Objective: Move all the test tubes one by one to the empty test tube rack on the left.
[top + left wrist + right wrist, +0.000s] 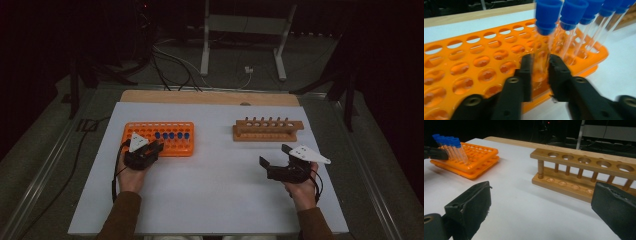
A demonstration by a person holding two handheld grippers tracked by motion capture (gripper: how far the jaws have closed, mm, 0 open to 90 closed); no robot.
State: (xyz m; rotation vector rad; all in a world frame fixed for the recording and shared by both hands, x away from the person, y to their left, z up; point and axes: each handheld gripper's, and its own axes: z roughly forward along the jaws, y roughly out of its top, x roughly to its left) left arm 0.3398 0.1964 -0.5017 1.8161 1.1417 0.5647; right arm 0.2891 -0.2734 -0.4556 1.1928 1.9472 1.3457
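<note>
The left tool point(540, 72) pinches a light, slick, likely fragile clear test tube point(541, 58) mid-body, below its blue cap point(548, 15), at the orange rack's point(474, 62) 3 o'clock end; the right tool point(541, 207) is spread.

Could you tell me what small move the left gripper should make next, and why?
Probably lift straight up: the left gripper has its jaws closed around the nearest blue-capped tube, which sits in the orange rack. The right gripper waits open by the wooden rack.
</note>
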